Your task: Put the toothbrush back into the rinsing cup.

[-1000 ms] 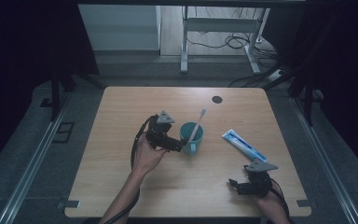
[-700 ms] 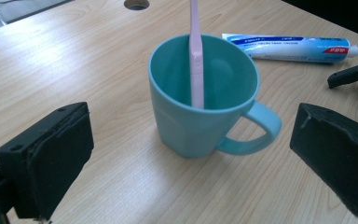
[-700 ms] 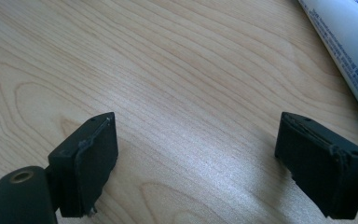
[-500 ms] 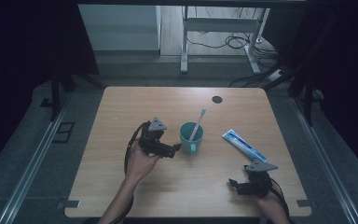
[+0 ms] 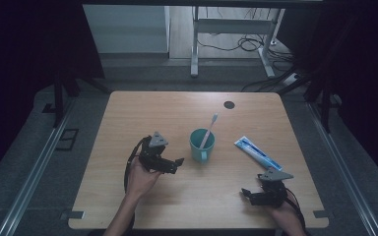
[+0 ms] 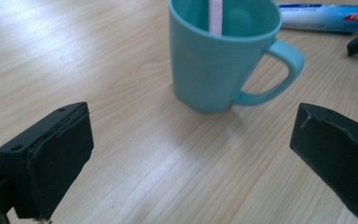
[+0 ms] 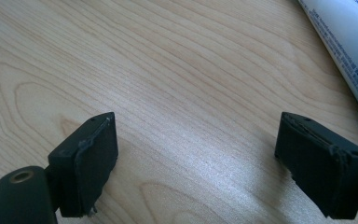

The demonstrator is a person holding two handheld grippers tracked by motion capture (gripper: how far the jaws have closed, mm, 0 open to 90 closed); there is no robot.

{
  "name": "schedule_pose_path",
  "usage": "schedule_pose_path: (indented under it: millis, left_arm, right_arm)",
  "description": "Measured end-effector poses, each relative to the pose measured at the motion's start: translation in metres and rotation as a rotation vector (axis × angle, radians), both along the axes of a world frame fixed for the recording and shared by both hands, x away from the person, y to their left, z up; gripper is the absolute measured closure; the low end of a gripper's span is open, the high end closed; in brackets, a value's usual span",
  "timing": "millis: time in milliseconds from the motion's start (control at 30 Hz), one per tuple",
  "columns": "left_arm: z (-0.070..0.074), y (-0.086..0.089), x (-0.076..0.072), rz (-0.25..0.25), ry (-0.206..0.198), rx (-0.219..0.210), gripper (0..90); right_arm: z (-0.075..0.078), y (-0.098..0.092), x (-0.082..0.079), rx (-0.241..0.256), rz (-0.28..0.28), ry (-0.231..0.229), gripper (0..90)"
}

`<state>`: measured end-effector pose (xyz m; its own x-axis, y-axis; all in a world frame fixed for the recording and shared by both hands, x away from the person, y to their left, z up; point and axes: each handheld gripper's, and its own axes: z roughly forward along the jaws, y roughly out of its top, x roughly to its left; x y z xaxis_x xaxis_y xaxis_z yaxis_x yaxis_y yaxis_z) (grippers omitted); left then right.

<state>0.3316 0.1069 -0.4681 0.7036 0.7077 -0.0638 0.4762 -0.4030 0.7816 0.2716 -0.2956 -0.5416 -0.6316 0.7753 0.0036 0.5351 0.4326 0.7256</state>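
Note:
A teal mug (image 5: 200, 144) stands near the table's middle with a pink-and-white toothbrush (image 5: 208, 130) leaning in it; the mug (image 6: 223, 51) faces the left gripper view, handle to the right. A white and blue toothpaste tube (image 5: 258, 153) lies to the mug's right, and the tube (image 7: 345, 51) also crosses the right gripper view's edge. My left gripper (image 5: 178, 162) is open just left of the mug, holding nothing. At the front right my right gripper (image 5: 246, 193) rests low over the wood, open, with nothing between its fingers.
The wooden table (image 5: 142, 113) has a dark round grommet (image 5: 229, 104) at the back right. Beyond the far edge stand metal desk legs and cables on the floor. Dark rails run along both sides.
My left gripper has drawn back leftward and toward the front, away from the mug, which stays standing with the toothbrush in it. The right gripper has not moved.

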Motion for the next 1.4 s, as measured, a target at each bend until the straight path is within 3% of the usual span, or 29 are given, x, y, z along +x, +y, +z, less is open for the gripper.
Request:
schedule_pose_path:
  millis: [733,1033,1400]
  left_arm:
    - [-0.036,0.016,-0.029,0.014,0.033,-0.011,0.0]
    - [-0.053,0.015,-0.036,0.025,0.041,0.047,0.0]
    - [-0.068,0.012,-0.037,0.024,0.081,0.110,0.0]
  right_arm:
    - [0.000,0.000,0.000,-0.001,-0.001,0.002,12.8]
    - [0.000,0.000,0.000,-0.001,-0.001,0.001,12.8]
    - [0.000,0.000,0.000,-0.001,-0.002,0.001,12.9]
